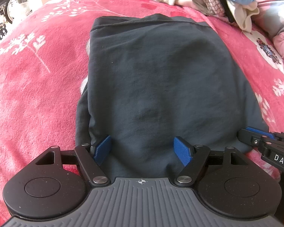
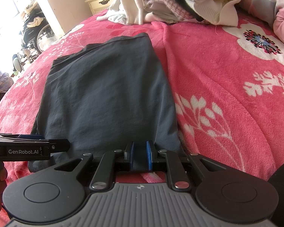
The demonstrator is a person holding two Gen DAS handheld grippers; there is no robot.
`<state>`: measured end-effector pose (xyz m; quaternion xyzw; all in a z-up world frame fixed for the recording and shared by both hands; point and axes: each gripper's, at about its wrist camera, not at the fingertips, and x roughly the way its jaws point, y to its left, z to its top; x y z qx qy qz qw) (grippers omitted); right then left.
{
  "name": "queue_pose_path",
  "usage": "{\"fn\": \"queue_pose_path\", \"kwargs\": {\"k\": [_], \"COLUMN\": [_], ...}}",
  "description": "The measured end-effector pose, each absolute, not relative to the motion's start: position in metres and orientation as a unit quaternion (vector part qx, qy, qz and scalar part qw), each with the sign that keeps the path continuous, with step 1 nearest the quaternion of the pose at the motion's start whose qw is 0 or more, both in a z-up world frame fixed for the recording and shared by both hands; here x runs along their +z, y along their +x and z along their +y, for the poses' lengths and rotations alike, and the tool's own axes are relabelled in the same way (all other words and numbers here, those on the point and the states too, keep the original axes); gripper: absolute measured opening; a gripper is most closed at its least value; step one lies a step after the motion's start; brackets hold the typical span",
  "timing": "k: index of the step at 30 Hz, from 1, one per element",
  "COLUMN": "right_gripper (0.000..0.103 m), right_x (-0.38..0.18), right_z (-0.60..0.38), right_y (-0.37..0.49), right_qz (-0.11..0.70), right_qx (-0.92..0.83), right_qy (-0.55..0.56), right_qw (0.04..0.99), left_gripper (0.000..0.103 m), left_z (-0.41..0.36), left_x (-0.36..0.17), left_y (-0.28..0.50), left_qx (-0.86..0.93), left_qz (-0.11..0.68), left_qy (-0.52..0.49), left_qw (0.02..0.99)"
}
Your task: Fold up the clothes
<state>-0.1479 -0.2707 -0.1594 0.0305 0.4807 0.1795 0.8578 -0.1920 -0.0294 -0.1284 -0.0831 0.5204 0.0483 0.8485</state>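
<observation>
A dark navy garment [image 1: 161, 79] lies spread flat on a pink floral blanket [image 1: 37, 87], folded into a rough upright rectangle whose near edge sits right at both grippers and whose hemmed far edge points toward a pile of unfolded clothes [image 2: 179, 1] at the far side of the bed.

The left gripper [image 1: 143, 151] hovers low over the near edge of the garment, left of its middle. Its jaws stand wide apart, blue pads [image 1: 103, 148] angled outward, and the cloth lies flat and unpinched between them (the fabric runs right under the gap and on beneath the gripper body).

The right gripper [image 2: 141, 156] sits at the garment's near right corner. Its jaws are drawn close together with a narrow gap, and a strip of the dark cloth shows between the blue pads [image 2: 149, 157]; they appear to pinch the fabric's edge, with pink blanket visible just below the fingers. In the left wrist view this gripper [image 1: 255, 135] enters from the right, its fingertips resting on the garment's corner.

The two grippers are near each other along the same near edge, the left one's arm crossing the lower left of the right wrist view.

Beyond the bed, a wheelchair [image 2: 36, 32] stands by a bright window and a cream nightstand [image 2: 102, 2] sits against the wall.
</observation>
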Motion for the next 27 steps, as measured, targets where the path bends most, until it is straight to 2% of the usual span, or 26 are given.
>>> {"fn": "queue_pose_path", "kwargs": {"k": [5, 10, 12, 14, 16, 20, 27], "right_gripper": [0.015, 0.018, 0.024, 0.035, 0.037, 0.055, 0.055], "right_x": [-0.155, -0.136, -0.130, -0.126, -0.125, -0.129, -0.145], "right_z": [-0.272, -0.260, -0.249, -0.236, -0.220, -0.186, -0.152], "right_y": [-0.149, -0.165, -0.174, -0.183, -0.194, -0.216, -0.237], "right_qz": [0.473, 0.414, 0.394, 0.382, 0.375, 0.344, 0.319], "right_qx": [0.179, 0.210, 0.242, 0.283, 0.329, 0.390, 0.418], "right_qy": [0.030, -0.017, -0.037, -0.057, -0.083, -0.166, -0.244], "right_qw": [0.862, 0.885, 0.886, 0.878, 0.863, 0.838, 0.815], "left_gripper": [0.074, 0.076, 0.076, 0.076, 0.075, 0.075, 0.074], "left_z": [-0.023, 0.009, 0.023, 0.033, 0.041, 0.046, 0.054], "left_x": [-0.121, -0.111, -0.112, -0.116, -0.121, -0.130, -0.131], "left_y": [-0.204, -0.238, -0.252, -0.263, -0.272, -0.285, -0.295], "left_qx": [0.039, 0.045, 0.055, 0.059, 0.059, 0.053, 0.068], "left_qz": [0.491, 0.444, 0.437, 0.435, 0.435, 0.433, 0.436], "left_qy": [-0.085, -0.137, -0.156, -0.168, -0.179, -0.205, -0.220], "left_qw": [0.866, 0.884, 0.884, 0.883, 0.881, 0.876, 0.870]}}
